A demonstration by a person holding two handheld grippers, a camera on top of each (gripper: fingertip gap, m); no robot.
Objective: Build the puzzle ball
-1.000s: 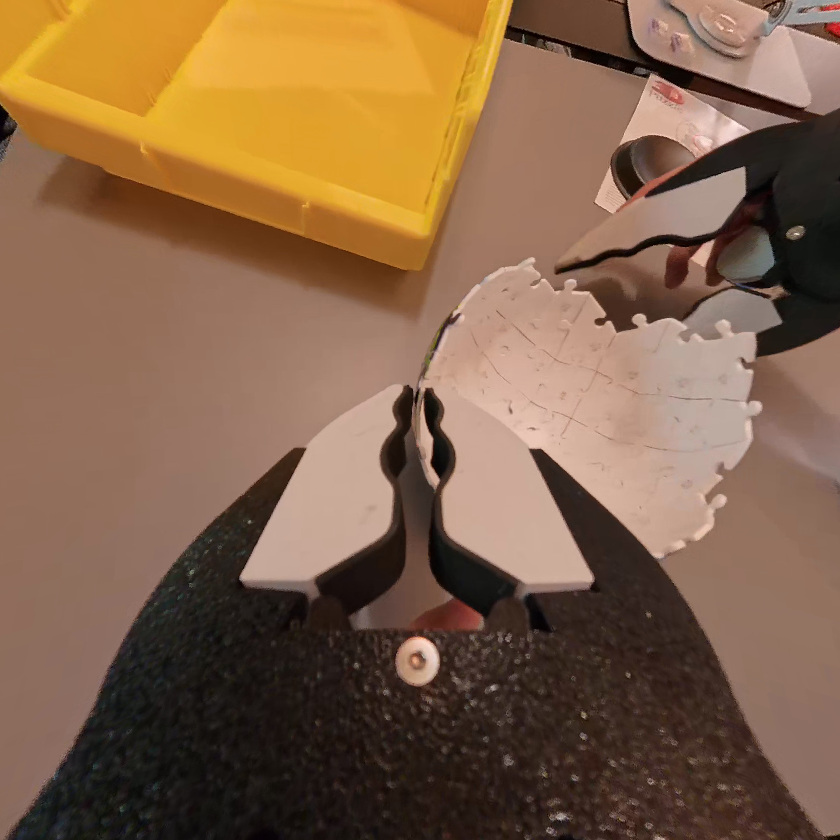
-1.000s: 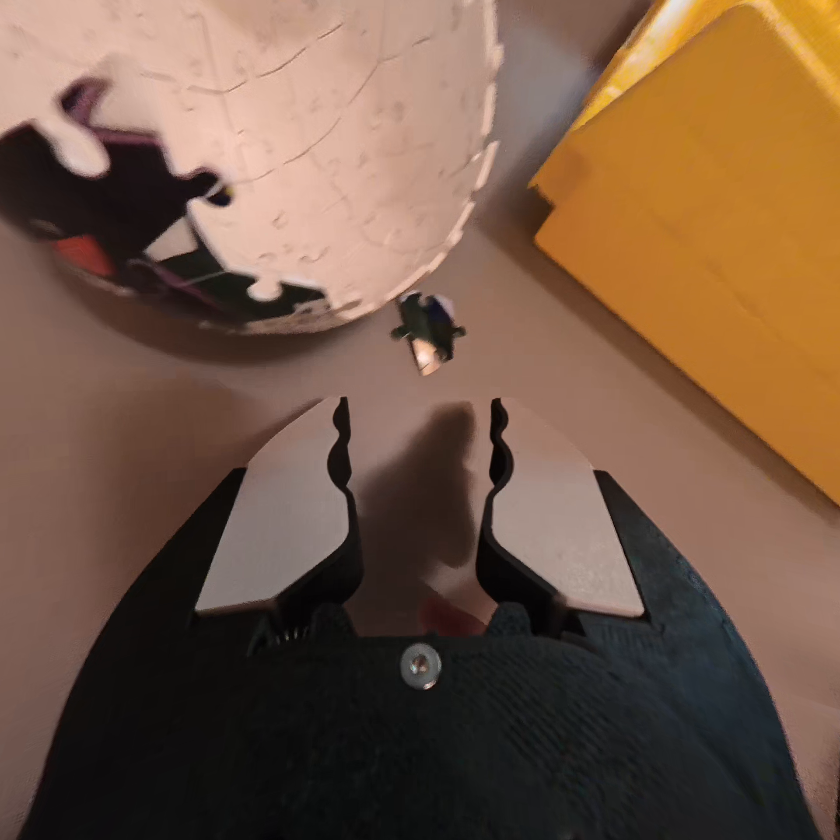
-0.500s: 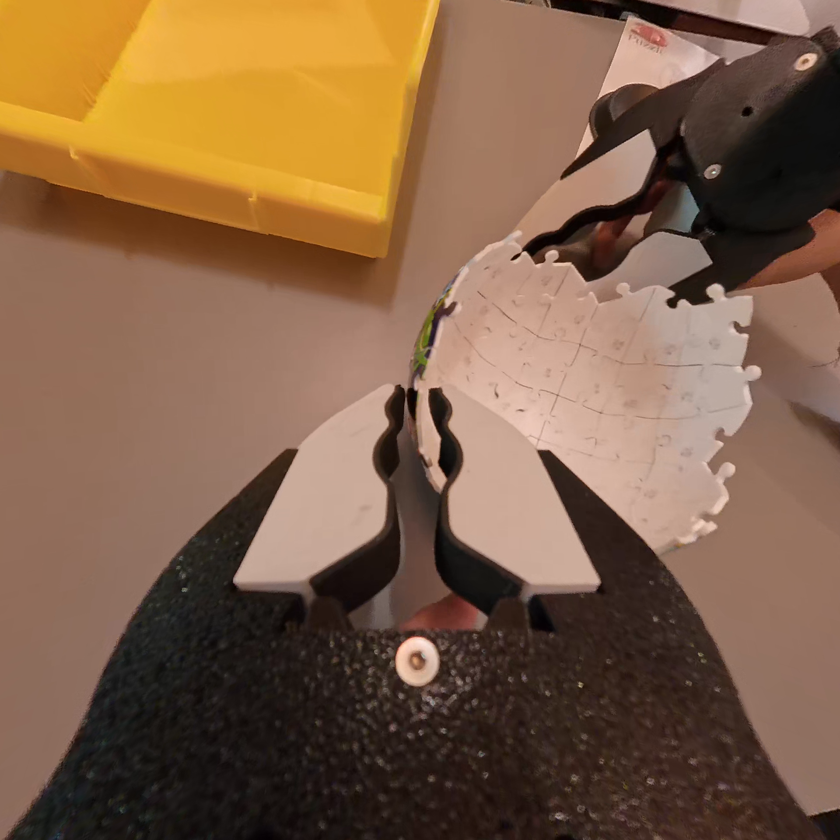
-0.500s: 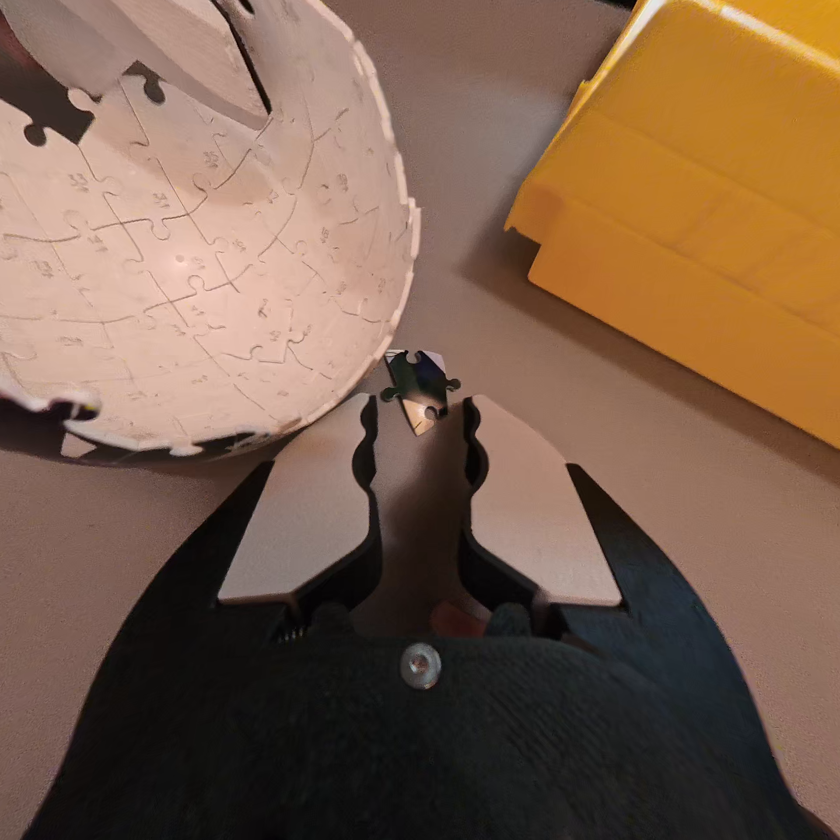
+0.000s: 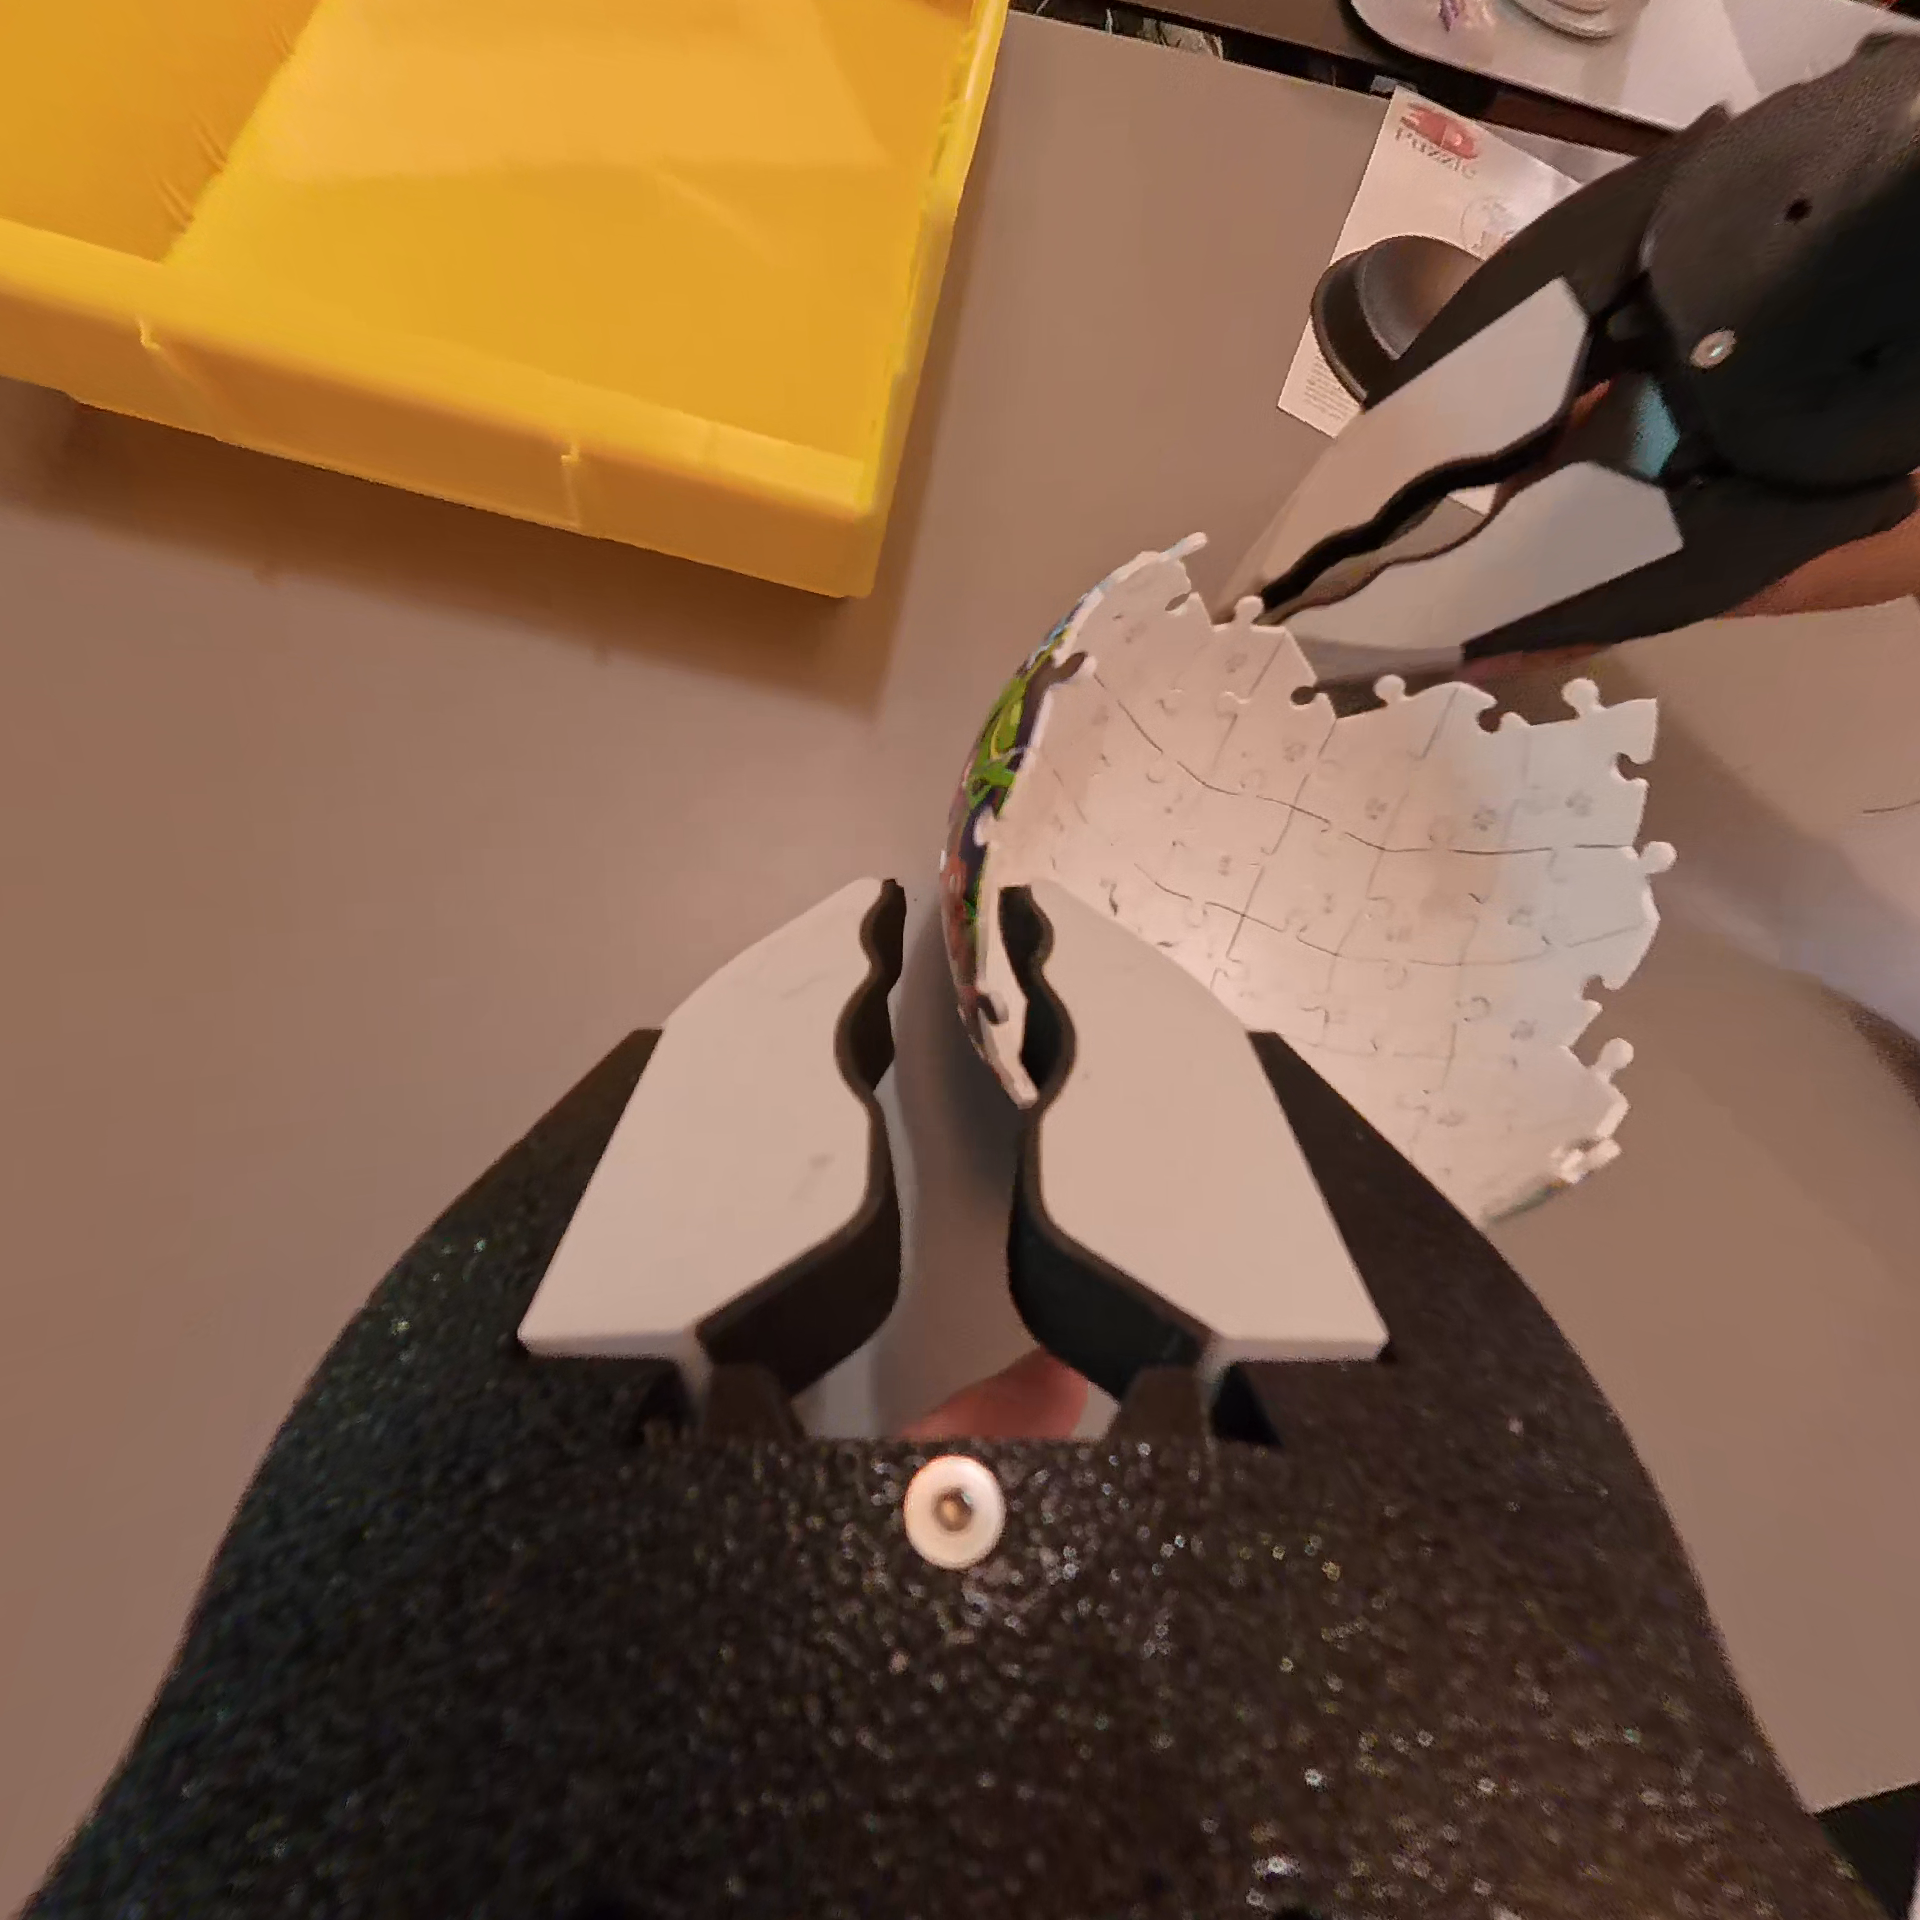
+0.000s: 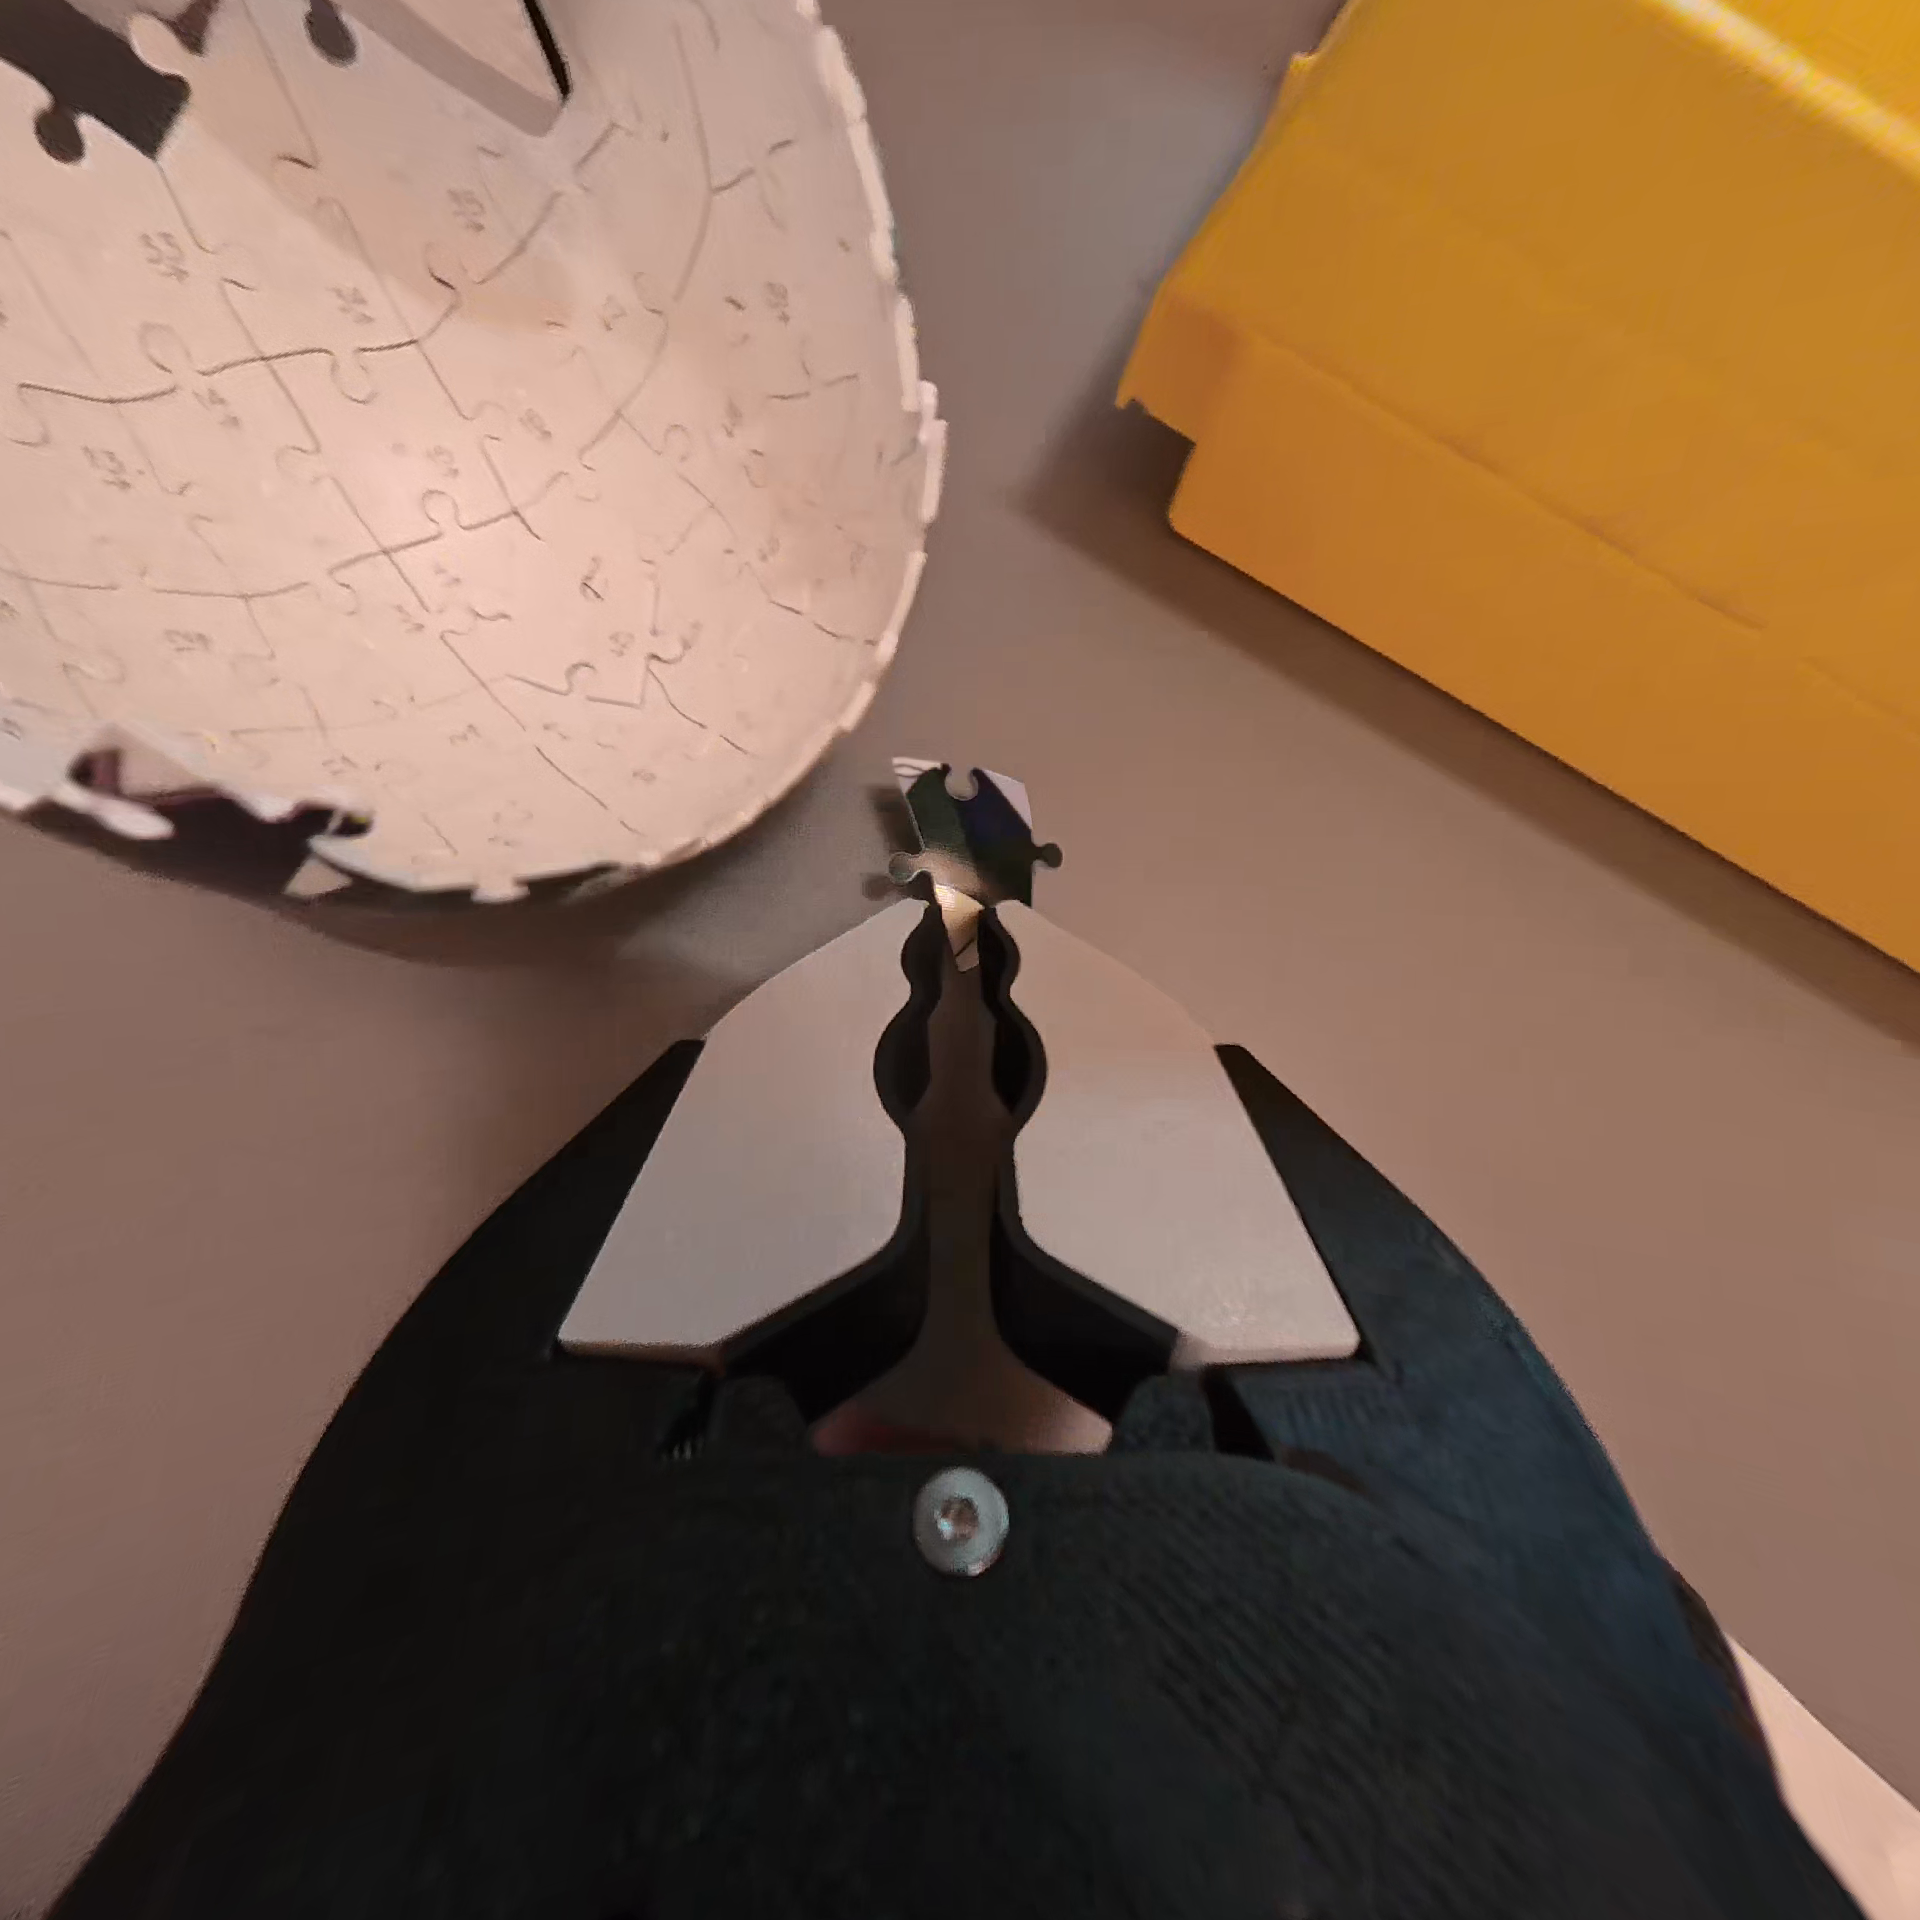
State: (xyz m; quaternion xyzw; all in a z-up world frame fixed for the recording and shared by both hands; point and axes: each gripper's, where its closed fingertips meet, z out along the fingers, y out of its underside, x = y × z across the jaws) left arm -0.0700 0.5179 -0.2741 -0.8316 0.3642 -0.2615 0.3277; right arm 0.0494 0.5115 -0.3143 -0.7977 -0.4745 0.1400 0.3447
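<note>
1. The half-built ball [image 5: 1351, 894], a white shell with printed outside, rests on its side on the table [image 5: 416, 831], open face up.
2. The left gripper [image 5: 951, 935] straddles the shell's rim, one finger inside, one outside; a small gap shows, so it seems loosely set, not clamped.
3. The right gripper [image 6: 961, 920] is pinched on a loose dark piece [image 6: 971, 831], low over the table just beside the shell.
4. The shell looks light, thin and stiff, yet likely to pop apart at the seams; I'd hold the rim gently.
5. The piece is glossy and small, likely to slip or twist; grip it mid-body.
6. The table is smooth grey-brown. A yellow bin [image 5: 520, 260] sits beyond, a leaflet [image 5: 1455, 187] farther off.
</note>
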